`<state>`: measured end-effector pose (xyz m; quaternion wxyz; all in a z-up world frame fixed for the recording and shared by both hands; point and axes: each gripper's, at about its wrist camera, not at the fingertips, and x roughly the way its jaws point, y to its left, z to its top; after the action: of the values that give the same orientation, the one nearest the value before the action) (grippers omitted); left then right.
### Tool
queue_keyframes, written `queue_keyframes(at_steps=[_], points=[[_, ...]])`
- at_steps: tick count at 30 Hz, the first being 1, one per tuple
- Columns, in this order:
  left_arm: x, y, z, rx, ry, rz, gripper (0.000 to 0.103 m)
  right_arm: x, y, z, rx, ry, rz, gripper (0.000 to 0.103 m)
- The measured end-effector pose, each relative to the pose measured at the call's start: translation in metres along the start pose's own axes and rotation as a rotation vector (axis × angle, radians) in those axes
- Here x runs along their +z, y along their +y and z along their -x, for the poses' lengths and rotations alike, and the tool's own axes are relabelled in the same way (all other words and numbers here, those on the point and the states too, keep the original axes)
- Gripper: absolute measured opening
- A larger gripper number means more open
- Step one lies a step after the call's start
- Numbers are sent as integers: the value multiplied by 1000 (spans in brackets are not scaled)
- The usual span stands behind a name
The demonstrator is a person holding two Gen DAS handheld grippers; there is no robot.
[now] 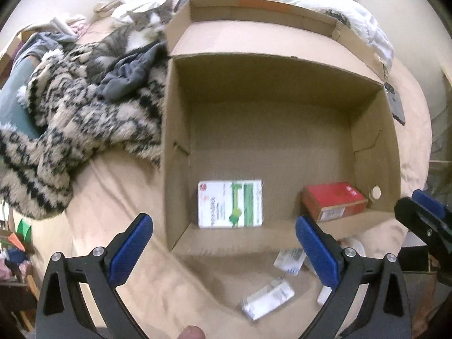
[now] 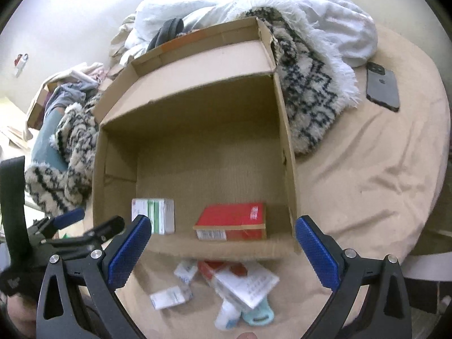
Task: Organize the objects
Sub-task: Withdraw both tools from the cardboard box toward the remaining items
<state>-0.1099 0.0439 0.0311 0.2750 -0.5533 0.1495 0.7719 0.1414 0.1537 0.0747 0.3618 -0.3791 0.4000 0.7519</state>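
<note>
Beige bedding [image 2: 367, 183] carries the cardboard box [image 1: 175, 147]; left gripper [image 1: 223, 243] and right gripper [image 2: 223, 243] hover before it, jaws spread, empty.

The cardboard box [image 1: 180, 147] is plain brown, with an orange strip along its far flap. Inside lie a white carton [image 1: 230, 204] banded in green and a red box [image 2: 231, 220] with a white label on its side. The throw [image 1: 70, 130] is cream with a black geometric pattern — fringed white in the right wrist view. The bedsheet [image 2: 367, 183] is beige, the phone [image 2: 382, 86] dark grey. Both grippers — left [image 1: 223, 248], right [image 2: 223, 248] — are black with blue pads. A grey-and-white tabby cat [image 1: 127, 39] lies by grey cloth [image 1: 127, 76].
</note>
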Motion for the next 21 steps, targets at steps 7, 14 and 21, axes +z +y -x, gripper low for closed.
queue_keyframes(at_steps=[7, 14, 21], points=[[-33, 12, 16, -14, 28, 17, 101, -29, 16, 17, -8, 26, 92, 103], [-68, 15, 16, -35, 63, -16, 101, -69, 22, 11, 13, 57, 173, 103], [-82, 12, 1, 12, 29, -51, 101, -80, 3, 1, -17, 80, 163, 103]])
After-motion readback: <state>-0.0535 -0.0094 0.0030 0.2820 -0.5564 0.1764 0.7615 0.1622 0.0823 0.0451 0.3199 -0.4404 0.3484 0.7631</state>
